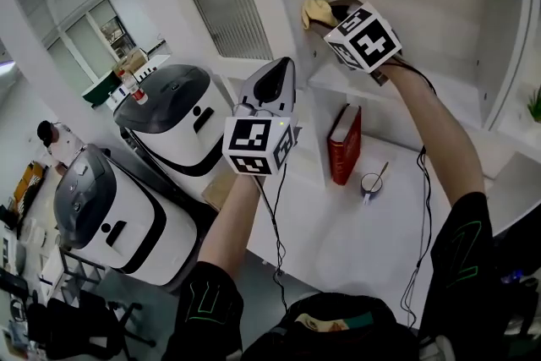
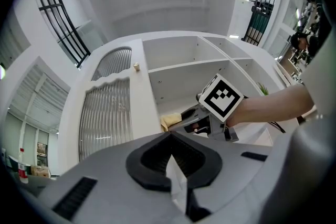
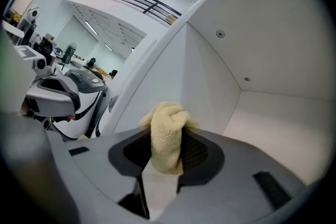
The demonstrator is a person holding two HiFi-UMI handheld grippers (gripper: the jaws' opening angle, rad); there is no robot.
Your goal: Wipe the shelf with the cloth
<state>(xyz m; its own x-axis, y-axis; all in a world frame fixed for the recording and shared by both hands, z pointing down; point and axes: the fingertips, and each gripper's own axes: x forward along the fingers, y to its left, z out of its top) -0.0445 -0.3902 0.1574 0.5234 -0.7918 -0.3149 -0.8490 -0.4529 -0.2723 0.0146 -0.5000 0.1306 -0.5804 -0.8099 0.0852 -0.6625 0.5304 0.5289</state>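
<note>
At the left end of the upper shelf (image 1: 363,89), one yellow cloth (image 3: 168,123) is bunched and clamped between the jaws of the right claw (image 3: 166,155). Whether the cloth touches the shelf board cannot be made out.

Lower and to the left, the left claw (image 2: 170,162) is held with its jaws brought together on nothing, pointed up towards one ribbed cabinet door (image 2: 105,113).

On the bench (image 1: 338,241):
- one red book (image 1: 346,144), stood upright
- one cup (image 1: 371,183), just beside the book, with one spoon (image 1: 382,173) in it

Left of the bench, two white machines (image 1: 173,118) with black trim are set side by side.
</note>
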